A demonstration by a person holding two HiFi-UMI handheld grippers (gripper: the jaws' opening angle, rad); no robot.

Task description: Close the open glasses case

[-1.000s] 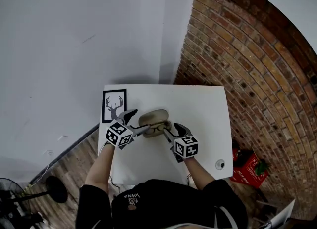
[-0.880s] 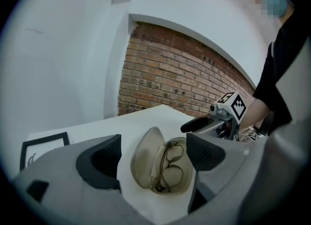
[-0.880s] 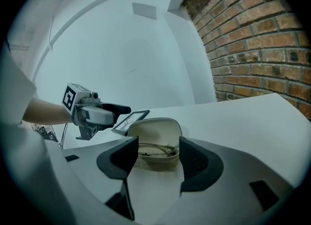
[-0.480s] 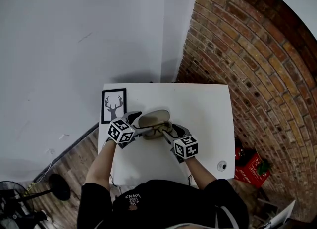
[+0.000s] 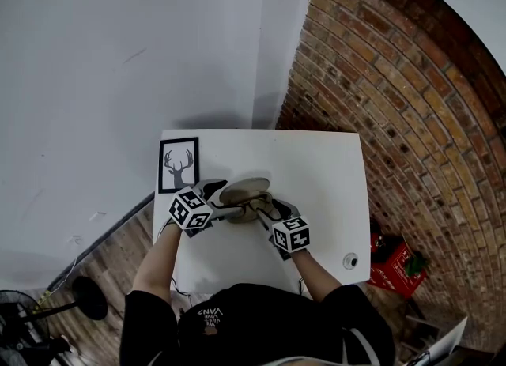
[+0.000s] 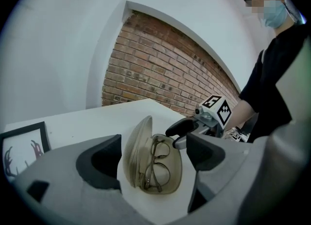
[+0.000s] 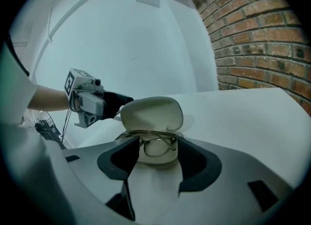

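Note:
The beige glasses case [image 5: 247,195] lies open on the white table [image 5: 316,167], its lid [image 7: 151,113] raised and a pair of glasses [image 6: 158,163] in the tray. My left gripper [image 5: 224,200] comes in from the left. In the left gripper view its jaws [image 6: 153,158] stand open astride the case, one pad by the lid's back, one by the tray's rim. My right gripper [image 5: 265,208] comes from the right. Its open jaws [image 7: 158,163] flank the tray's near end. Narrow gaps show between pads and case.
A framed deer picture [image 5: 179,164] lies on the table's far left corner. A small round object [image 5: 349,261] sits near the front right corner. Brick wall rises to the right, a red box [image 5: 395,266] and a stand [image 5: 83,297] are on the floor.
Both grippers have sunk a little and drawn closer round the case. The lid stays raised and the case has not shifted on the table.

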